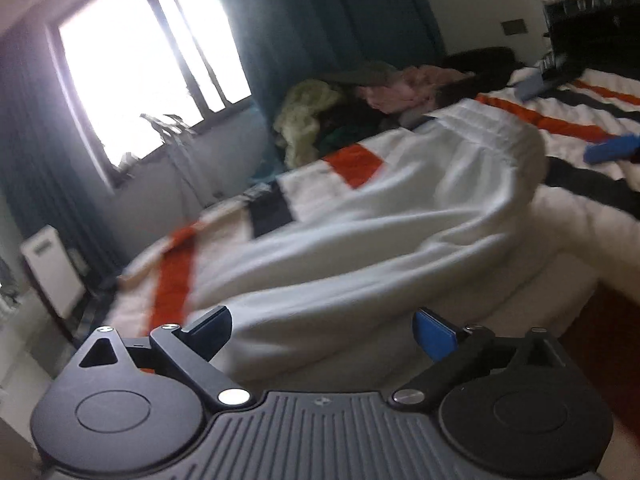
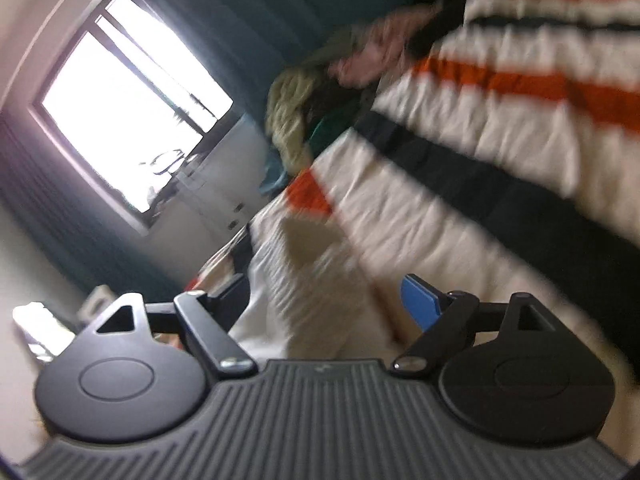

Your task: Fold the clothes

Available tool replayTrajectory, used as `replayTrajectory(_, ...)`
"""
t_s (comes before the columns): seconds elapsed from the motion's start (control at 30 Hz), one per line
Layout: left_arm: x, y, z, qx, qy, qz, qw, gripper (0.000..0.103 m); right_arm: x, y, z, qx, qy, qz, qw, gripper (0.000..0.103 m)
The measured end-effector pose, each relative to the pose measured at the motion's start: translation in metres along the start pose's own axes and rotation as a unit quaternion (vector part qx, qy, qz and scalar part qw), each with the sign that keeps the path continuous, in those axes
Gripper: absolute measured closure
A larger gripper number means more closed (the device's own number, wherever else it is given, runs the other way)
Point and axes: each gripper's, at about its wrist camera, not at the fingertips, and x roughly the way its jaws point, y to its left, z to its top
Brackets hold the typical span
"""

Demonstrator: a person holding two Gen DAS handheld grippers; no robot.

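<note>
White garment [image 1: 392, 216] lies spread on striped bed cover [image 1: 592, 92], ribbed waistband end far from camera. Left wrist view: left tongs [image 1: 322, 334] wide apart, holding nothing, tips just above garment's near end; contact unclear. Bed edge [image 1: 576, 276] right of garment, dark floor beyond. Clothes pile [image 1: 340, 108] behind garment. Blue tip of other tongs [image 1: 612, 148] over cover right of garment.

Right wrist view, blurred: right tongs [image 2: 326, 306] wide apart, empty, over white fabric [image 2: 304, 280], likely same garment. Striped cover [image 2: 500, 128] open beyond it, clothes pile [image 2: 316, 100] at far end.
</note>
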Motion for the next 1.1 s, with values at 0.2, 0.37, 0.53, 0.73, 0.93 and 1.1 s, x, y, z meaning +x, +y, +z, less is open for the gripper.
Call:
replayTrajectory(0.2, -0.013, 0.041, -0.024, -0.017, 0.018, 0.028, 0.9993, 0.003, 0.036, -0.012, -0.017, 0.073, 0.059, 0.037, 0.995, 0.018)
replayTrajectory(0.37, -0.013, 0.047, -0.038, -0.010, 0.031, 0.042, 0.9986, 0.002, 0.061, -0.015, -0.018, 0.059, 0.039, 0.029, 0.997, 0.048)
replayTrajectory(0.53, -0.001, 0.043, -0.044, 0.020, 0.011, 0.075, 0.9969, 0.000, 0.047, 0.001, -0.011, 0.012, -0.007, 0.054, 0.998, 0.065)
replayTrajectory(0.73, 0.004, 0.093, -0.052, -0.152, 0.038, 0.038, 0.9869, 0.000, 0.036, -0.008, -0.006, 0.034, -0.018, 0.058, 0.998, 0.065)
replayTrajectory(0.93, -0.007, 0.131, -0.065, -0.254, 0.048, 0.066, 0.9638, 0.000, 0.040, -0.029, -0.013, 0.078, 0.004, 0.022, 0.997, 0.065)
replayTrajectory(1.1, -0.015, 0.136, -0.070, -0.254, 0.037, 0.086, 0.9625, 0.000, 0.029, -0.015, -0.015, 0.043, -0.016, 0.034, 0.998, 0.065)
